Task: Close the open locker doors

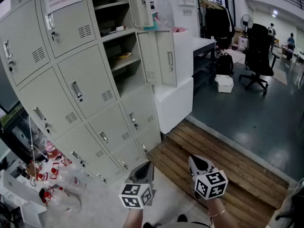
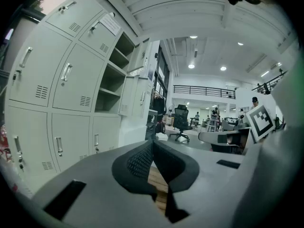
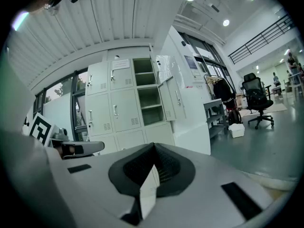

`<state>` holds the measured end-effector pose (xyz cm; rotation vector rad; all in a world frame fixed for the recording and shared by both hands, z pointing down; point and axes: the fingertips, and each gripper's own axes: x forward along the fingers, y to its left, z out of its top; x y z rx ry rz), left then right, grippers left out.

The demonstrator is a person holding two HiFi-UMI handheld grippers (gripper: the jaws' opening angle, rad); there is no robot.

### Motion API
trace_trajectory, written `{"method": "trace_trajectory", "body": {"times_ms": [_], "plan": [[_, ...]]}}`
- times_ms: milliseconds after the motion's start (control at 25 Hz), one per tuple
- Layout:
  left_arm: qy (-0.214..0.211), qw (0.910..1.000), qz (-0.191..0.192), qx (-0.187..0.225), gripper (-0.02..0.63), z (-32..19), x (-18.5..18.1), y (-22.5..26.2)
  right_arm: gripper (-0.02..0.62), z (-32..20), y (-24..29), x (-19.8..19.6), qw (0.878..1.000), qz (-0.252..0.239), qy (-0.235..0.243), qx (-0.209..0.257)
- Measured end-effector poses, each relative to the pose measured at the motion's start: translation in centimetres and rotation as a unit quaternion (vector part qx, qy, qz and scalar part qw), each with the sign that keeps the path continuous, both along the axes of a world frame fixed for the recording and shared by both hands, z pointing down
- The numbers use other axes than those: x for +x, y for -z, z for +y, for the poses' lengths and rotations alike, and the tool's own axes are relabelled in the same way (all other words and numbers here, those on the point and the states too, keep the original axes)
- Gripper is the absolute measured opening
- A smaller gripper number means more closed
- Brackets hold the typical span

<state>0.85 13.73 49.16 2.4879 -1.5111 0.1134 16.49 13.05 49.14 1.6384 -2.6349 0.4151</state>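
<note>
A grey locker bank (image 1: 71, 94) fills the left of the head view. Its right column has two doors swung open: an upper door (image 1: 141, 4) and a lower door (image 1: 162, 58), with bare shelves (image 1: 119, 56) behind them. My left gripper (image 1: 144, 171) and right gripper (image 1: 198, 164) are low in the head view, well short of the lockers, both shut with nothing in them. In the left gripper view the shut jaw tips (image 2: 153, 144) point past the open doors (image 2: 135, 96). The right gripper view has the open doors (image 3: 171, 96) above its shut tips (image 3: 153, 148).
A white cabinet (image 1: 175, 103) stands right of the lockers under the open lower door. A wooden plank platform (image 1: 218, 153) lies under my grippers. Bottles and clutter (image 1: 52, 175) sit at lower left. An office chair (image 1: 259, 56), clothes rack (image 1: 216, 20) and white bin (image 1: 224, 83) stand farther off.
</note>
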Motion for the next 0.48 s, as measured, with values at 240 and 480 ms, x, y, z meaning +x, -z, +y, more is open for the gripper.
{"method": "trace_trajectory", "body": {"times_ms": [240, 480], "plan": [[0.014, 0.9999, -0.004, 0.000, 0.020, 0.1, 2.4, 0.4, 0.002, 0.0, 0.3, 2.1, 1.000, -0.010, 0.024, 0.004], [0.032, 0.9994, -0.007, 0.003, 0.020, -0.1, 2.6, 1.1, 0.005, -1.1, 1.0, 3.1, 0.999, -0.031, 0.038, 0.012]]}}
